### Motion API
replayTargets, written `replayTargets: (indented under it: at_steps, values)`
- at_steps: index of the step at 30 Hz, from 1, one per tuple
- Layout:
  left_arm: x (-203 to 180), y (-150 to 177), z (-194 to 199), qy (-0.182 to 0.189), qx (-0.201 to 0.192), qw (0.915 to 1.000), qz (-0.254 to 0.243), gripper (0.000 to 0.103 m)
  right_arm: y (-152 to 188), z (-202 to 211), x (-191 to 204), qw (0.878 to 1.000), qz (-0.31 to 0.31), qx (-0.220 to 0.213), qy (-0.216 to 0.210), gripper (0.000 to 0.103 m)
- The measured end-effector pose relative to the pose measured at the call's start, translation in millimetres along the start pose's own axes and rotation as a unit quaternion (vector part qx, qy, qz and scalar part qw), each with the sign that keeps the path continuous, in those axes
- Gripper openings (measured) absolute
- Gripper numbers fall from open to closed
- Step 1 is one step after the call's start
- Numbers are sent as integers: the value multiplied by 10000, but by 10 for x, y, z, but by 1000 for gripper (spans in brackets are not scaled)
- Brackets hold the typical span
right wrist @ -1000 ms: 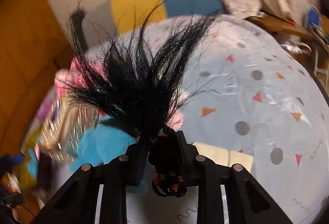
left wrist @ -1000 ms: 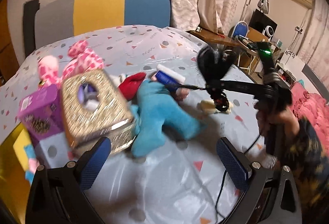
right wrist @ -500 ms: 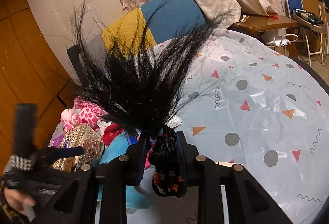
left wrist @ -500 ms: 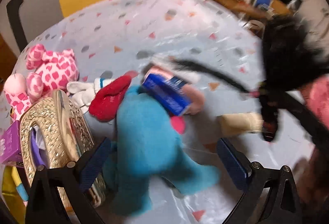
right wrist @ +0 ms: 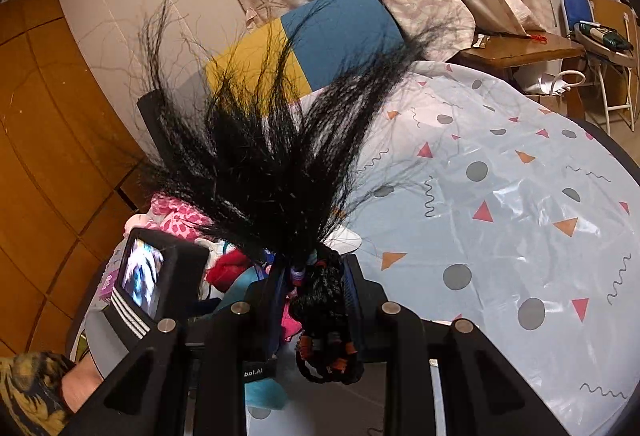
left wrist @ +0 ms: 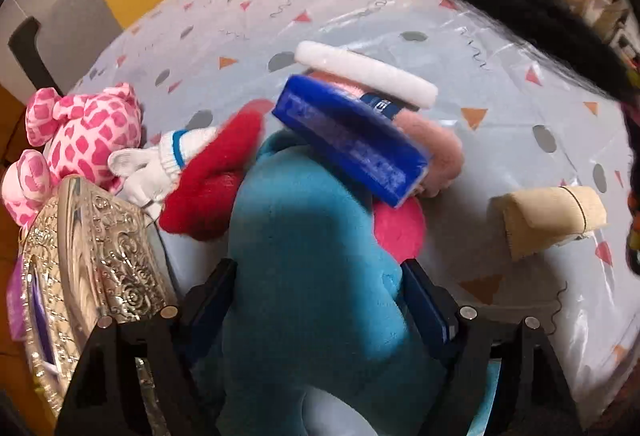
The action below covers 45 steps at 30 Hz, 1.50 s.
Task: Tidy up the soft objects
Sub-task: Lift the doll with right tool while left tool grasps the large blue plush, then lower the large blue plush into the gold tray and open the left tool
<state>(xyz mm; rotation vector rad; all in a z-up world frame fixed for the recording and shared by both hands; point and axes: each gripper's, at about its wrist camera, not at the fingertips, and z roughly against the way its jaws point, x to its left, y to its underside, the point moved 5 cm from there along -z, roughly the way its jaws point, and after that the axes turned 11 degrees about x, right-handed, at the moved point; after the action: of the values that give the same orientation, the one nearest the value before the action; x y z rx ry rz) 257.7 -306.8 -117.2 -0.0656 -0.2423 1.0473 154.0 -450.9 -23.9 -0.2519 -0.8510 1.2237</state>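
1. Left wrist view: the left claw [left wrist: 316, 300] points steeply down over a blue plush [left wrist: 312, 276] that lies on the counter [left wrist: 500, 108].
2. Its jaws are closing, one on each side of the plush body; whether the pads already press on it I cannot tell.
3. A blue box [left wrist: 352, 140] lies tilted across the far end of the plush, with a white bar [left wrist: 364, 72] and a pale pink plush [left wrist: 436, 152] just beyond it.
4. A red plush [left wrist: 212, 180] touches the blue one on the left, and a white glove [left wrist: 160, 160] lies beside the red plush.
5. Further left sits a pink-patterned plush [left wrist: 84, 132], next to a gold box [left wrist: 88, 272] at the near left.
6. A tan roll [left wrist: 548, 216] lies apart on the right.
7. Black hair sweeps across the far and right edge of the view.
8. Right wrist view: the right claw [right wrist: 312, 296] is nearly closed, clamped on a black hair bundle [right wrist: 272, 164] at its tied, beaded base.
9. The strands fan up and away from the claw, above the counter.
10. At the near left the left claw's camera body shows, with a patterned sleeve [right wrist: 28, 388] below it.
11. The pink-patterned plush, red plush and blue plush peek out behind the hair at the left.
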Motion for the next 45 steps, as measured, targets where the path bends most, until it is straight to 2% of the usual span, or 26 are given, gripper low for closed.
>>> replayTargets:
  at_steps: [1, 5, 12, 18, 21, 25, 27, 33, 40, 43, 45]
  values:
    - [4, 23, -20, -99, -33, 9999, -27, 76, -3, -1, -8, 10000, -1, 1, 7, 27]
    - [-14, 200, 102, 30, -373, 9992, -158, 74, -11, -17, -6, 10000, 15, 36, 76, 27]
    - [-109, 917, 480, 806, -735, 9937, -270, 74, -22, -78, -30, 9996, -2, 134, 242, 27]
    - [-69, 1445, 753, 1386, -999, 9848, -305, 74, 68, -292, 45, 9968, 315, 551, 492, 27]
    - [100, 1683, 850, 1840, -1070, 9771, -81, 74, 115, -387, 67, 9946, 414, 731, 605, 27]
    - [458, 1943, 1067, 2513, -1287, 9585, 391, 74, 150, -456, 13, 9924, 382, 864, 783, 27]
    - [703, 2091, 1190, 2667, -1463, 9503, 668, 74, 160, -483, -9, 9913, 360, 919, 873, 27]
    - [1478, 2572, 1449, 2630, -1873, 9353, 1445, 74, 201, -564, -22, 9872, 408, 1036, 1145, 27]
    - [2338, 3098, 1691, 2462, -2375, 9075, 2440, 74, 242, -628, 23, 9827, 567, 1166, 1324, 27]
    - [2695, 3277, 1765, 2196, -2377, 9037, 2803, 74, 247, -631, 29, 9821, 583, 1169, 1358, 27]
    - [2929, 3380, 1773, 1909, -2297, 9056, 3012, 74, 240, -615, 26, 9823, 581, 1138, 1369, 27]
